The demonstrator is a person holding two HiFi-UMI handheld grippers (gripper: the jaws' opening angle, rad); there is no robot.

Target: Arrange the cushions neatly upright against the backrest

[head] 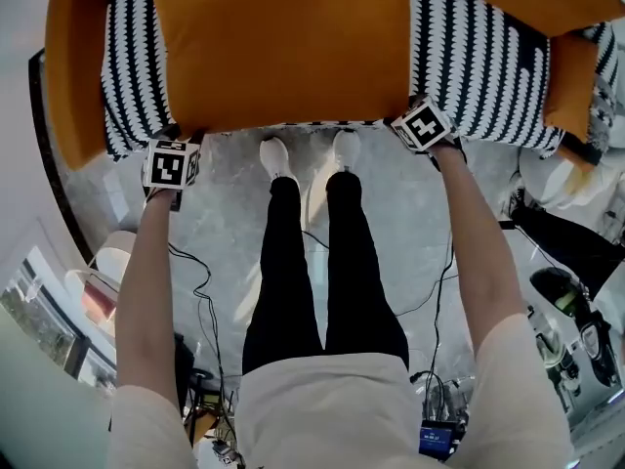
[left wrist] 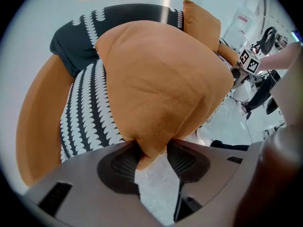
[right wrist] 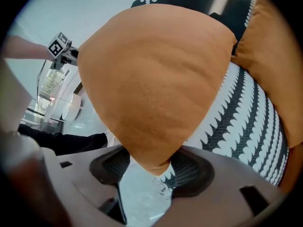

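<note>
Cushion lying broadside over the sofa seat, one near corner to each tongs.
It is stretching left-to-right across the upper frame. The left tongs are pinching its lower-left corner, and the right tongs are gaping loosely round the lower-right. The backrest is waiting beyond its far edge.

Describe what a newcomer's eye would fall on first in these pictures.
A big orange cushion fills the top of the head view, over a black-and-white patterned sofa. Its near corners sit between the fingers of the left gripper, which pinches one, and the right gripper.
</note>
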